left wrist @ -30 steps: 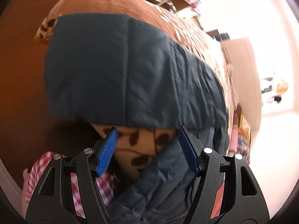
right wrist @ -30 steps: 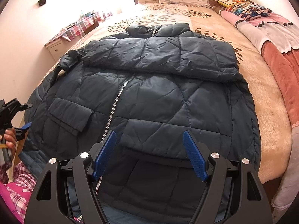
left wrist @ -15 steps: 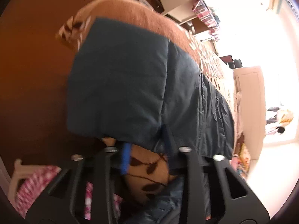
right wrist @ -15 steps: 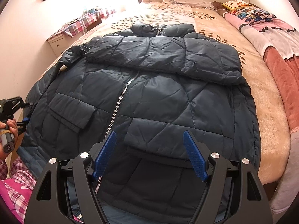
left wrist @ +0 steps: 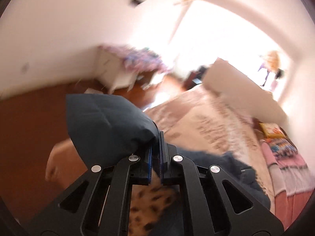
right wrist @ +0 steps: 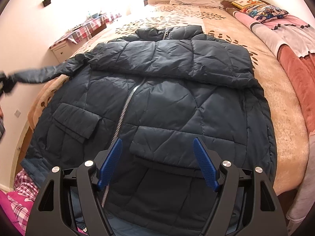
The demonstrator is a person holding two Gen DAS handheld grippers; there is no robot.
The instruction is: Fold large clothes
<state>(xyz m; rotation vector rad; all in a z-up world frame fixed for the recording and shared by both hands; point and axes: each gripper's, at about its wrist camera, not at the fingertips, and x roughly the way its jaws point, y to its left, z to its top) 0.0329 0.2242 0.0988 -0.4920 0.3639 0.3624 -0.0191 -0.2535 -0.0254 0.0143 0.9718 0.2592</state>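
Spread zipper-up across the bed [right wrist: 285,106], a dark navy puffer jacket [right wrist: 157,102] lies just ahead of the right gripper [right wrist: 157,163], whose blue pads gape wide, touching nothing. Off the bed's edge, the left gripper [left wrist: 156,153] pinches the jacket's sleeve [left wrist: 106,125], jaws clamped.

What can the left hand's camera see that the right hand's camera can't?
Only the left wrist view shows the left gripper shut on the sleeve right up close, plus the brown floor.

Only the right wrist view shows the whole jacket lying flat, its zipper, its pockets, and the open right gripper above the hem.

Both show the bed, the white dresser and the lifted sleeve.
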